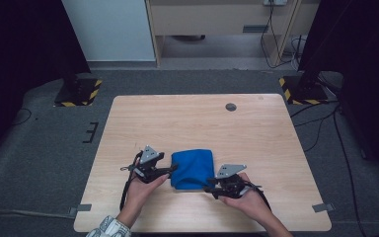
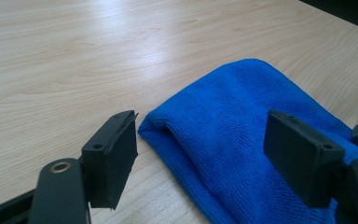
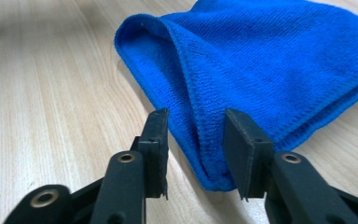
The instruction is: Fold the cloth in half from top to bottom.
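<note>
Left tongs stand wide apart at the cloth's left edge, gripping nothing. The folded cloth lies on the surface. At its near right corner, right tongs straddle the hem, apart. Closing there might pinch one layer only, undoing the fold.

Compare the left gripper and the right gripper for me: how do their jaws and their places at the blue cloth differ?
The left gripper has wide jaws spanning the blue cloth's left edge; the right gripper has narrower jaws.
The left gripper's pads stand clear of the cloth; the right gripper has a cloth corner between its jaws, not pressed.
Both are hand-held, low at the table.
</note>
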### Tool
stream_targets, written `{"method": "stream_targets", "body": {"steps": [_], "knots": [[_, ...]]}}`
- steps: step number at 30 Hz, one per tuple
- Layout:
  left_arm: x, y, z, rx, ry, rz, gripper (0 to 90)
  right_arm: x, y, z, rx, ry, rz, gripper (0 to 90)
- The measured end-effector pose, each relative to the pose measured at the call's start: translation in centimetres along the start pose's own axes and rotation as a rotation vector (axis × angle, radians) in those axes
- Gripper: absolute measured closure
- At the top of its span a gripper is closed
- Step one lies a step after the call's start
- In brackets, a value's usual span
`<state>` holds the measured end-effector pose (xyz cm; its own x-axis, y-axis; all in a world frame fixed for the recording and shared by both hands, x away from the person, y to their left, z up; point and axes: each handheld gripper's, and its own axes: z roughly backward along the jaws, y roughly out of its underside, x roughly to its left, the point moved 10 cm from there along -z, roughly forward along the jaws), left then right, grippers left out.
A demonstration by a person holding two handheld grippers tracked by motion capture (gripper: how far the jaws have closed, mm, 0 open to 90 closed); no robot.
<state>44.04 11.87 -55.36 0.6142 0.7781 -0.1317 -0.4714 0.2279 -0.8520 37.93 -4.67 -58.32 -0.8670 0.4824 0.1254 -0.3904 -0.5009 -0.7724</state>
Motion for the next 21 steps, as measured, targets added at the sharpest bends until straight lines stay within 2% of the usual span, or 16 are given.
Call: {"method": "stream_targets", "body": {"steps": [4, 6, 11, 16, 19, 21], "knots": [[0.0, 0.1, 0.0, 0.003, 0.0, -0.005, 24.7, 0.0, 0.2, 0.1, 0.005, -0.005, -0.002, 58.4], [-0.2, 0.2, 0.0, 0.007, 0.005, -0.007, 24.4, 0.0, 0.1, 0.4, -0.003, -0.009, -0.011, 54.7], [-1.1, 0.9, -0.3, 0.028, 0.027, -0.028, 22.5, -0.2, -0.9, 1.0, -0.048, -0.007, -0.023, 46.8], [-1.9, 2.2, -0.8, 0.075, 0.029, -0.073, 20.8, -1.4, -2.4, 1.5, -0.102, 0.051, -0.039, 34.9], [-2.2, 3.4, -1.2, 0.126, 0.025, -0.106, 20.8, -2.4, -3.0, 1.9, -0.126, 0.096, -0.045, 30.4], [-2.1, 3.9, -1.2, 0.148, 0.009, -0.124, 20.9, -3.1, -3.2, 2.1, -0.136, 0.122, -0.049, 28.2]]}}
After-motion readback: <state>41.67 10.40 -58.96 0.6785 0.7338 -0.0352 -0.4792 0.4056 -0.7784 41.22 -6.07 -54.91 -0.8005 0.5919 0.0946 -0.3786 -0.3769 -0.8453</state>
